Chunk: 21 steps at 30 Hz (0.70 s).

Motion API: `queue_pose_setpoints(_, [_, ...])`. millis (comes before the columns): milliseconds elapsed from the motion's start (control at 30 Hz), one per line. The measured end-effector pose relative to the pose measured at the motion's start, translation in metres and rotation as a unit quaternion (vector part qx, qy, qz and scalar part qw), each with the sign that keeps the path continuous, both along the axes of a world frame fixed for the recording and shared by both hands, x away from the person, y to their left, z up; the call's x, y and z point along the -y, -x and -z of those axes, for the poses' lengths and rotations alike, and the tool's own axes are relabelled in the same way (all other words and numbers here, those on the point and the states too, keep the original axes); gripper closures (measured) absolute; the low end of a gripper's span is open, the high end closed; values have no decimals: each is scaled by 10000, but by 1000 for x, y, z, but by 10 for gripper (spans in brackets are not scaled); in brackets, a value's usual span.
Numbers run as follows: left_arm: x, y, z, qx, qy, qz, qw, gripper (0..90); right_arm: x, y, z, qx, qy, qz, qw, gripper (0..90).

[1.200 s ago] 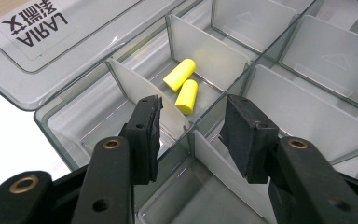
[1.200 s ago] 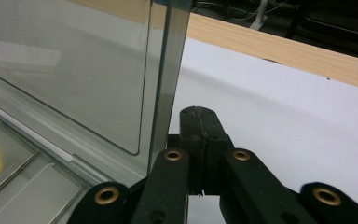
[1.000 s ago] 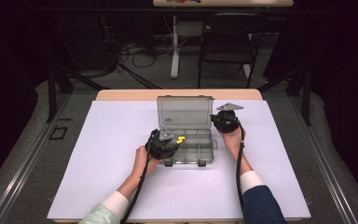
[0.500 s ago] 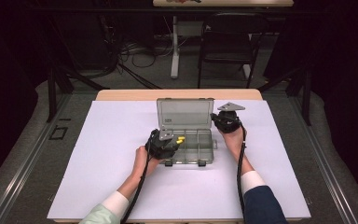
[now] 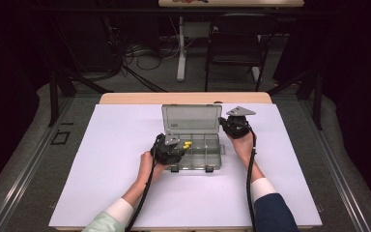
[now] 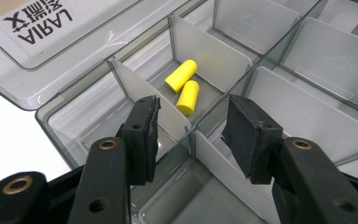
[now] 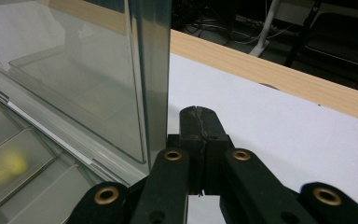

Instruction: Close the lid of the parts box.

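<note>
A clear plastic compartment box (image 5: 196, 168) lies open mid-table, its lid (image 5: 192, 119) standing upright at the back. Two yellow foam earplugs (image 5: 187, 144) lie side by side in one back compartment (image 6: 181, 75). My left gripper (image 6: 191, 126) hovers open over the dividers just short of the earplugs, with nothing between its pads. In the high view it sits at the box's left front corner (image 5: 176, 147). My right gripper (image 7: 199, 119) is shut on nothing, and rests against the right edge of the lid (image 7: 74, 79). From above it shows at the lid's right side (image 5: 224, 125).
A white sheet (image 5: 125, 193) covers the table, with a strip of wood (image 5: 183, 98) along the far edge. Beyond the table stand a black chair (image 5: 236, 43) and a white table leg, with cables on the floor. Other box compartments (image 6: 307, 107) look empty.
</note>
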<state>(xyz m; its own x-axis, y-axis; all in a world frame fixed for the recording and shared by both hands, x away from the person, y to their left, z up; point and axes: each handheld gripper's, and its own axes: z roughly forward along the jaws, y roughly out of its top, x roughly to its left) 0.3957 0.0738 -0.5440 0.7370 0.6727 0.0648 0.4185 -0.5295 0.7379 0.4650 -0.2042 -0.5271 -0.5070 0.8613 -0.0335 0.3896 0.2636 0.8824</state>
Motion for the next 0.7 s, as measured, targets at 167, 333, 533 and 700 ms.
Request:
queue_pose_setpoints(167, [0,0,0,10,-24,8,10000,532,0,1,-1,14,7,-12,10000,900])
queue_pose_setpoints(333, [0,0,0,11,-11,11,10000,524,1,2,-1,42,-32,-56,10000,900])
queue_pose_setpoints(533, [0,0,0,4,8,19,10000,519,1,2,-1,73,-35,-70,9999,900])
queue_pose_setpoints(700, [0,-1,-1,103,-25,79,9999,450,1,3,-2,79,-17,-73,9999,900])
